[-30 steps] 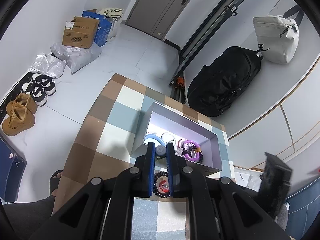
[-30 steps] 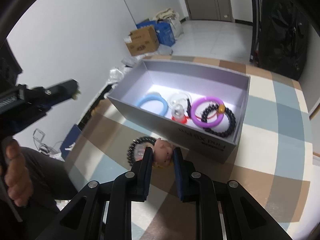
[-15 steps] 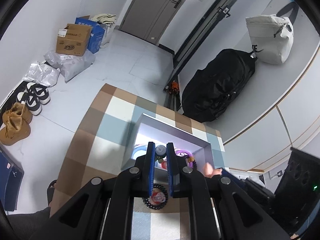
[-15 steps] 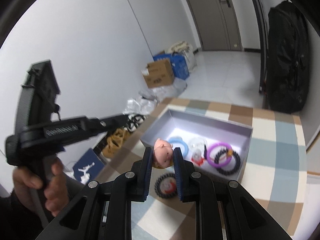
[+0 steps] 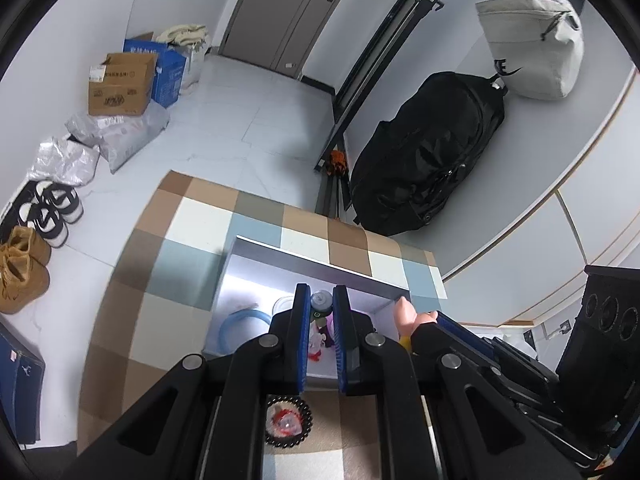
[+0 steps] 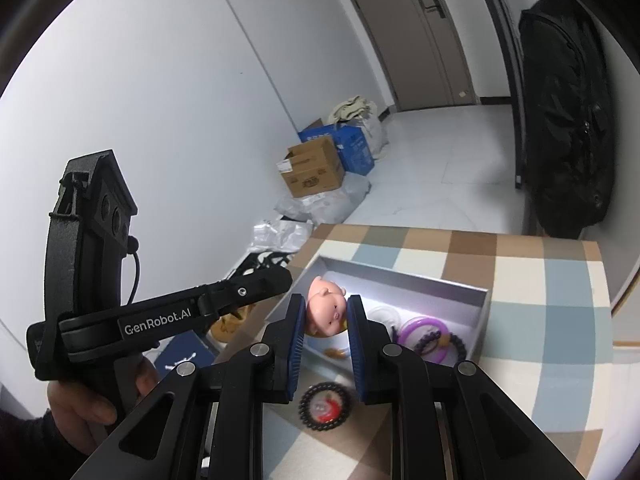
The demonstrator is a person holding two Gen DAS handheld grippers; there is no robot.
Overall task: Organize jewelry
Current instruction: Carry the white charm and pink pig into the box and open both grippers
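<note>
blue bangle (image 5: 243,330) half hidden behind box wall (image 5: 224,280); bead bracelet (image 6: 325,405) blurred, partly behind jaws

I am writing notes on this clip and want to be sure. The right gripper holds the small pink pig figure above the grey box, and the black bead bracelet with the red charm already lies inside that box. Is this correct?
Not quite. The right gripper does hold the pink pig figure above the grey box, but the black bead bracelet with the red charm lies on the checkered cloth in front of the box, not inside it. The right wrist view shows this.
</note>
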